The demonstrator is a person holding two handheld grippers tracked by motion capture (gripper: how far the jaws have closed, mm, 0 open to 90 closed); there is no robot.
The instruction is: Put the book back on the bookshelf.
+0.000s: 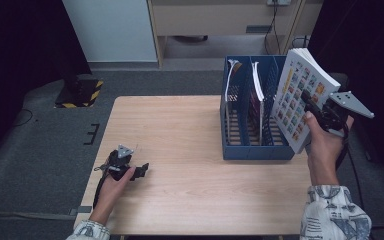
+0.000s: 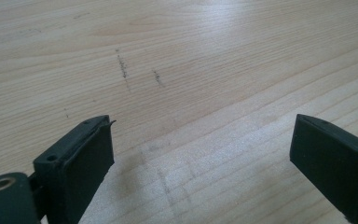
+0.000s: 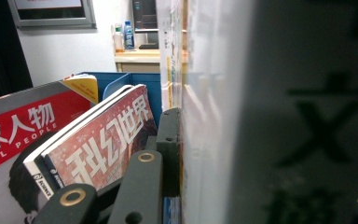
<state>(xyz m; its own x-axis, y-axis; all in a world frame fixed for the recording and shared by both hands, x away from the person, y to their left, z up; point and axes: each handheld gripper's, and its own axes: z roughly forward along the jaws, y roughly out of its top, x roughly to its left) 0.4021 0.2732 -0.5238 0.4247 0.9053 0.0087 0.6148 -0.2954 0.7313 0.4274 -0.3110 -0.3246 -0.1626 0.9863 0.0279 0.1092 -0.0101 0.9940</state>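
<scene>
- The left gripper [image 1: 142,171] rests low on the left part of the wooden table [image 1: 180,130], held in the person's left hand [image 1: 112,187]; the left gripper view shows its black, flat-faced jaws standing wide apart with just bare wood grain between them.
- The table top is pale wood with fine straight grain and a few faint dark scuff marks [image 2: 122,67]; it is a plain rectangle with rounded corners.
- On the right part of the table stands a blue file rack [image 1: 252,150], a rectangular plastic box with slotted walls and upright dividers that form narrow compartments.
- In the rack, thin magazines stand on edge: a red-covered magazine [image 3: 23,126] in a compartment on the left and, beside it, a second one with large pale characters on a reddish cover [image 3: 107,144].
- The thick book [image 1: 300,100] is held in the air, tilted, above the right end of the rack; its glossy white cover carries a grid of small coloured pictures, and its page edges form a thick white block.
- The right gripper [image 1: 314,111], in the right hand [image 1: 325,145], has its jaws clamped on the book's lower edge; in the right gripper view one dark jaw lies flat against the cover.
</scene>
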